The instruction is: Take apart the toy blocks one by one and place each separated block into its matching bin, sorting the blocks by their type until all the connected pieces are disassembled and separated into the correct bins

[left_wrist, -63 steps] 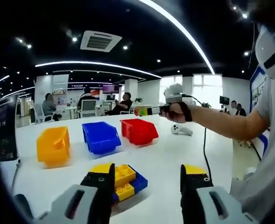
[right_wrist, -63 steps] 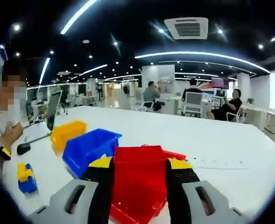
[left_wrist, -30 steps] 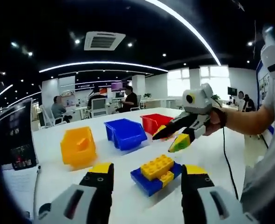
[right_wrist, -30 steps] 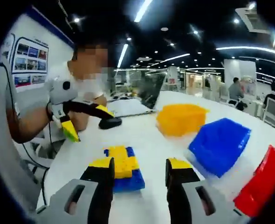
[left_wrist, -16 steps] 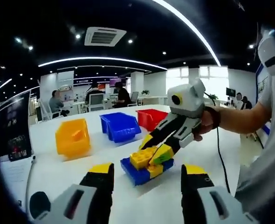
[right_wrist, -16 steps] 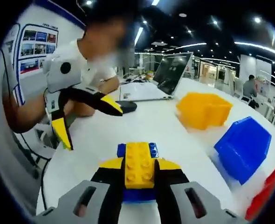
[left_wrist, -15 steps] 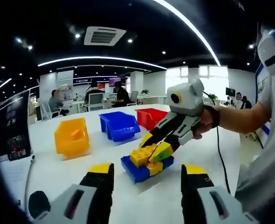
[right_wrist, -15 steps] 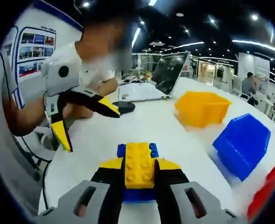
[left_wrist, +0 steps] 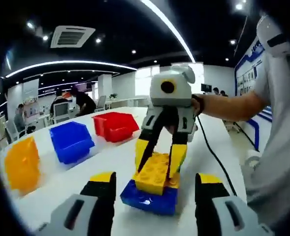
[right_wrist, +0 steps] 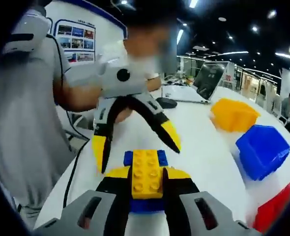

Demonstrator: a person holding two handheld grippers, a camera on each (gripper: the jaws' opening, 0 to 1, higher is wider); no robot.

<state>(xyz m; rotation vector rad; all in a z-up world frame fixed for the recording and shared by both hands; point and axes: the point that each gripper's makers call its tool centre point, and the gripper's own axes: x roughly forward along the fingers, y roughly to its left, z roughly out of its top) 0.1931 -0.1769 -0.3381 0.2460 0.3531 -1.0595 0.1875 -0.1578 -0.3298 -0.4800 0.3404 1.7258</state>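
A yellow block (left_wrist: pixel 155 172) sits stacked on a blue block (left_wrist: pixel 149 199) on the white table (left_wrist: pixel 86 172). My right gripper (left_wrist: pixel 159 160) reaches down from the right and is shut on the yellow block (right_wrist: pixel 146 173). In the right gripper view its jaws (right_wrist: pixel 146 173) clamp the block's two sides, with the blue block (right_wrist: pixel 128 157) showing underneath. My left gripper (left_wrist: pixel 155 179) is open, one jaw on each side of the stack and not touching it. From the right gripper view the left gripper (right_wrist: pixel 135 142) spreads wide just behind the stack.
Yellow bin (left_wrist: pixel 19 164), blue bin (left_wrist: pixel 71 140) and red bin (left_wrist: pixel 114 125) stand in a row on the table. The same yellow bin (right_wrist: pixel 233 114), blue bin (right_wrist: pixel 263 147) and red bin (right_wrist: pixel 277 206) appear at right. A laptop (right_wrist: pixel 204 81) and mouse (right_wrist: pixel 165 102) lie further back.
The right gripper came back from the red bin and shut on the yellow block. Over the last half second the left gripper moved in close, its open jaws now flanking the stack.
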